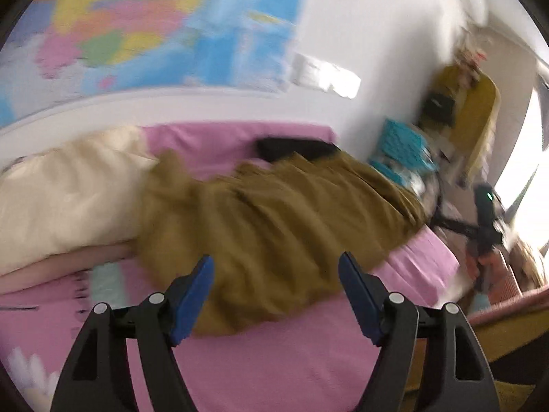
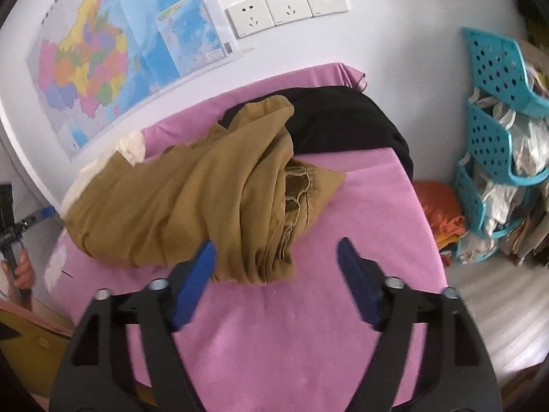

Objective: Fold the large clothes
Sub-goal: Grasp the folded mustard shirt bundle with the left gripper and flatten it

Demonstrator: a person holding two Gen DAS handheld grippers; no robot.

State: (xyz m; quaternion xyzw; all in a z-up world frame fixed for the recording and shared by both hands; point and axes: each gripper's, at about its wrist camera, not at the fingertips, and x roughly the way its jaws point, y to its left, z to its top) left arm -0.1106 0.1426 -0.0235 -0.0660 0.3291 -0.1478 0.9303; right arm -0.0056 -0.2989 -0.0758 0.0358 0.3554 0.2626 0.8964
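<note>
As the olive-brown garment [image 2: 192, 199] lies bunched and creased on the pink surface [image 2: 274, 326], we judge the fold as barely begun: no clean edges, no flat panel, one frayed hem [image 2: 295, 202] turned up toward the right side. Still to do, approx.: spread flat, align edges, fold, then deal w/ the black garment [image 2: 343, 120] behind it and the cream item [image 1: 65, 192] at the left.

Left gripper [image 1: 276, 267]: fingers wide apart, nothing between them, hanging over the near edge of the brown cloth. Right gripper [image 2: 276, 254]: fingers apart at mid width, also empty, just short of the cloth's near corner.

View differences: the right wrist view is sharp and shows the hem, wall sockets [image 2: 286, 5], turquoise rack [image 2: 494, 130] and the left tool in a hand [image 2: 25, 269]. The left wrist view is motion-blurred but shows the cream item's full extent, plus the right tool [image 1: 487, 219] at the far edge.
</note>
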